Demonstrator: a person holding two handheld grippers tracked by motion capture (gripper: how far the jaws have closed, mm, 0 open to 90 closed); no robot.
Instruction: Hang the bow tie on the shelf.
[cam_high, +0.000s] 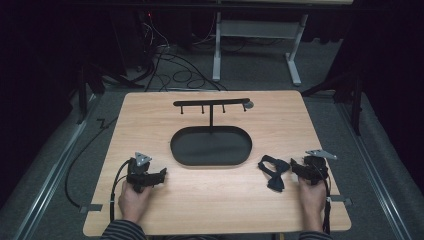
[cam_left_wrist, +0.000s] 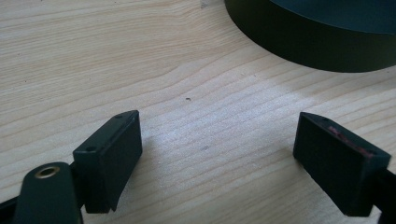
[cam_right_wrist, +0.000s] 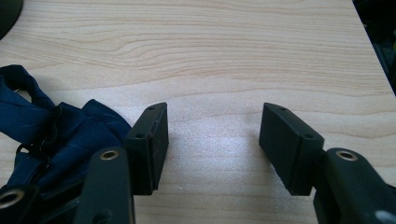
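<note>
on the near right part of the light wooden table (cam_high: 210, 200), in the high view, lies a dark navy bow tie (cam_high: 272, 171), a small crumpled bundle of soft cloth with a thin strap curling up and away from it in a loop toward the far side. it sits just to the left of the right gripper (cam_high: 300, 169), close beside its fingers but not between them. in the right gripper view the bow tie (cam_right_wrist: 51, 135) shows more clearly: deep blue fabric folded over itself in pleats, a narrow band looping off at the upper left, and a small dark metal ring or clasp on the strap; the cloth lies beside the outer face of the left-hand finger, and whether it touches that finger cannot be told. the right gripper (cam_right_wrist: 214, 140) has its two black fingers released and spread wide, with bare wood between them. the left gripper (cam_high: 159, 176) rests on the near left of the table, well apart from the bow tie, held in the person's left hand (cam_high: 134, 199); in its own view the left gripper (cam_left_wrist: 218, 140) also has its fingers spread apart over bare wood. between the two grippers, farther back at the middle of the table, stands a black oval tray (cam_high: 211, 146) with a thin upright post and a crossbar (cam_high: 211, 103) carrying small hooks.
</note>
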